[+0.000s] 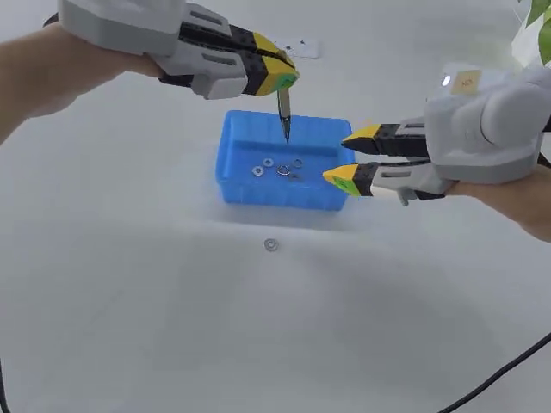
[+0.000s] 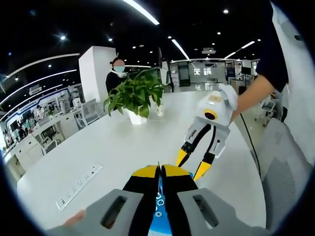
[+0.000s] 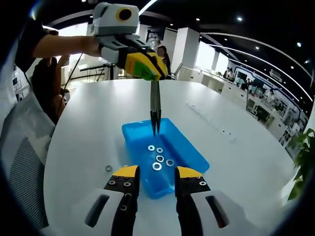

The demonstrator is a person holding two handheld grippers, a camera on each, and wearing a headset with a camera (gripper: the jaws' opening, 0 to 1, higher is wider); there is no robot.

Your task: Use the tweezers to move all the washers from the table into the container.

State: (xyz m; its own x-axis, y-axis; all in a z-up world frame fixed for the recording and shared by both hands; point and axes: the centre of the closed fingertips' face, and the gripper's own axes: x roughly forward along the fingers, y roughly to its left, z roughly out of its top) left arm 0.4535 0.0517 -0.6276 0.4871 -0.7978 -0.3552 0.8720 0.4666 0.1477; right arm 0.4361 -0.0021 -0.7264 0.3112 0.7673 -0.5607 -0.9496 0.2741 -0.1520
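Left gripper [image 1: 287,76] clamps tweezers [image 1: 283,112] – right gripper [image 1: 342,159] jaws apart.

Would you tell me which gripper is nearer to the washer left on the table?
Right, it seems. The right gripper is open beside the container, up and right of the washer; the left gripper holds the tweezers high over the container, beyond it.
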